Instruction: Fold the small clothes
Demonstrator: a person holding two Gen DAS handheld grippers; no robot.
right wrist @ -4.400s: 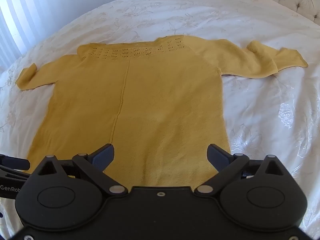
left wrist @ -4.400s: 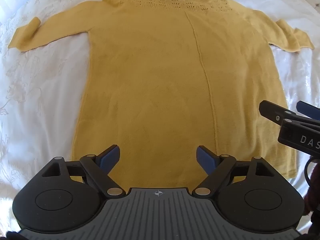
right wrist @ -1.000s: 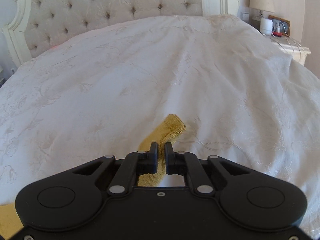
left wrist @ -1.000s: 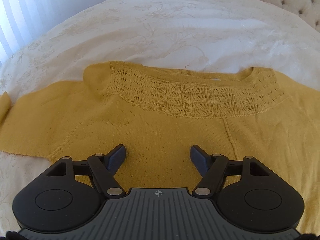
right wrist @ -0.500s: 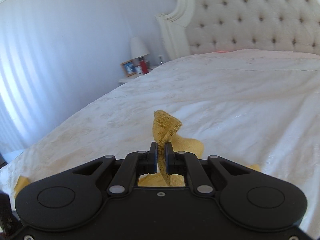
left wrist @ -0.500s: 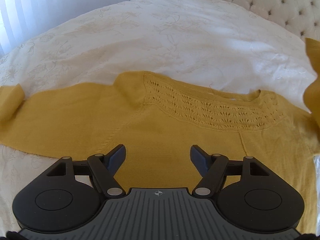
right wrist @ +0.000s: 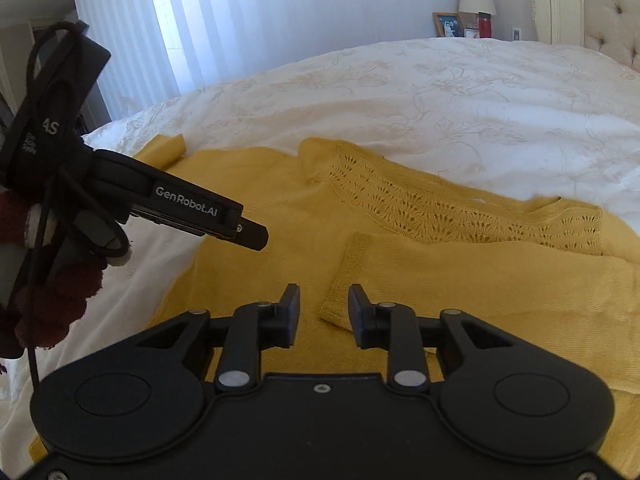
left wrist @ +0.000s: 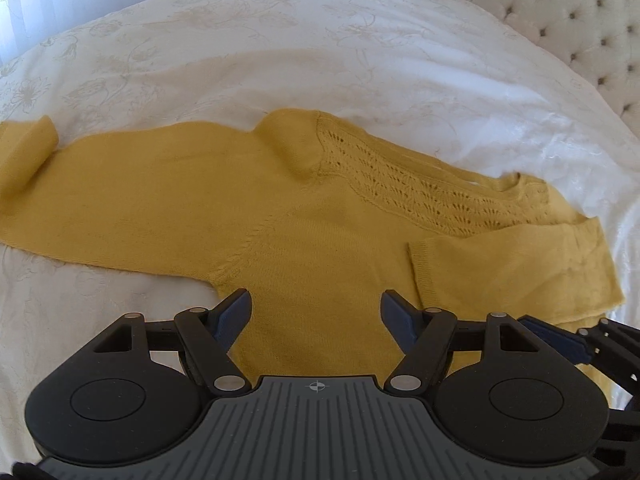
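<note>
Mustard-yellow knitted sweater (left wrist: 320,232) spread on the white embroidered bedspread (left wrist: 360,60), its hem hidden behind both tools.
One sleeve (right wrist: 480,276) is laid across the chest. The right gripper (right wrist: 323,304) has just been opening, the cuff released below; the left gripper (left wrist: 316,316) is held apart, empty.

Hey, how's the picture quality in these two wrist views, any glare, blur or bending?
Left wrist view: sharp, though sunlight washes out the bedspread and fisheye bends the bed's edge. Right wrist view: the curtain glares behind, the sweater is evenly lit, and the left gripper stays crisp.
</note>
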